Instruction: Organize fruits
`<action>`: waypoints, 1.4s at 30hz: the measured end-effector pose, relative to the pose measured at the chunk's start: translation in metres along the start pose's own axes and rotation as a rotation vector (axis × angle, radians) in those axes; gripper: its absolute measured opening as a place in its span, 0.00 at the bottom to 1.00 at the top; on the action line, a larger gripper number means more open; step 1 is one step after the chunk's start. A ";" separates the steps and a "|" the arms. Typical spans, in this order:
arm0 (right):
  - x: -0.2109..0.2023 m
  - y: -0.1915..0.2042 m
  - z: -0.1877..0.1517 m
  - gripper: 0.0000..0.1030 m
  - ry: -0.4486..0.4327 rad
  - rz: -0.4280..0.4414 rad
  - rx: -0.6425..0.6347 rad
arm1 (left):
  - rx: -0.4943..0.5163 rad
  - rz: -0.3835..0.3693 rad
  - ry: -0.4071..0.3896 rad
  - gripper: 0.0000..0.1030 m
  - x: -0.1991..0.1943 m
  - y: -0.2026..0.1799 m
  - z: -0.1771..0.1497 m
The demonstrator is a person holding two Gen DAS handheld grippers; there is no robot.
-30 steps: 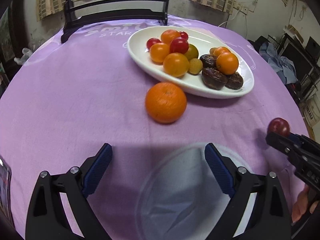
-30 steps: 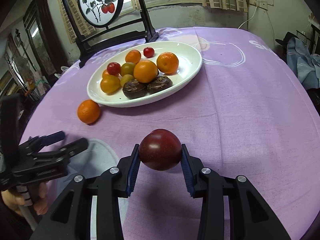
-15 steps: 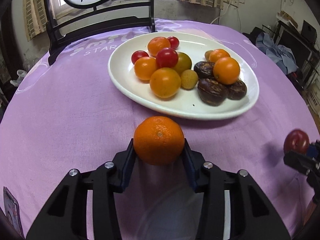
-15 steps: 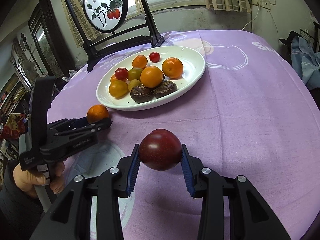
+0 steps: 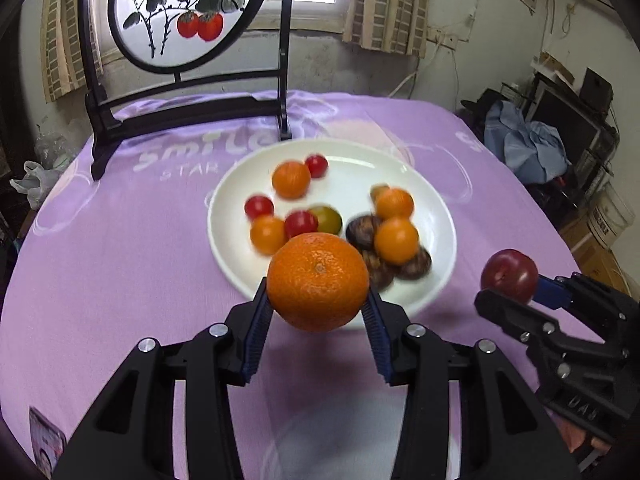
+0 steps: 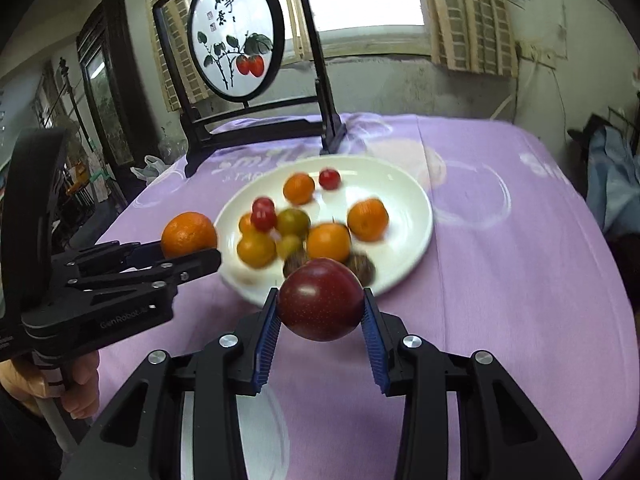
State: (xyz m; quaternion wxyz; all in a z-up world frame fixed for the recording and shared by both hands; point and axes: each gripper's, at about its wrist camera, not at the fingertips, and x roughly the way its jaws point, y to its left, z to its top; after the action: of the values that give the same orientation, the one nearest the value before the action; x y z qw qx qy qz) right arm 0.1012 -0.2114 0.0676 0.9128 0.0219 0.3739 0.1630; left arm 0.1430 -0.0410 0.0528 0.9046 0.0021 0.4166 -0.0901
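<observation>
Center frame, left gripper [image 5: 318, 312] fingers clamp the orange [image 5: 318, 282]; right gripper [image 6: 320, 318] fingers clamp the dark red plum [image 6: 321, 298]. Both hang above the tabletop [image 6: 500, 264], short of the white plate [image 6: 416, 200] (likely the drop-off, holding the other fruit).

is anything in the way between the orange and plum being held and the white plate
Nothing visible blocks either. The left tool holds the orange and the right tool holds the plum, both above bare purple cloth at the plate's near rim. The plate's middle is crowded with fruit; its far side is free.
</observation>
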 end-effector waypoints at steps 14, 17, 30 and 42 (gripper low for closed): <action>0.088 -0.012 0.060 0.40 0.026 0.005 0.083 | -0.114 0.124 0.045 0.47 0.073 0.024 0.057; 0.092 -0.017 0.060 0.43 0.036 0.018 0.106 | -0.093 0.207 0.022 0.69 0.068 0.021 0.059; 0.022 -0.013 0.026 0.73 -0.030 -0.025 0.074 | -0.057 0.193 -0.059 0.84 0.006 -0.002 0.025; -0.045 -0.002 -0.026 0.93 -0.083 -0.114 0.054 | -0.086 0.225 -0.113 0.91 -0.069 -0.013 -0.036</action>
State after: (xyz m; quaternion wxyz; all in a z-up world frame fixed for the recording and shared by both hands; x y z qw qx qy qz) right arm 0.0536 -0.2295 0.0787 0.9344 0.0319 0.3405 0.0997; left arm 0.0696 -0.0393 0.0825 0.9303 0.0047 0.3655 0.0298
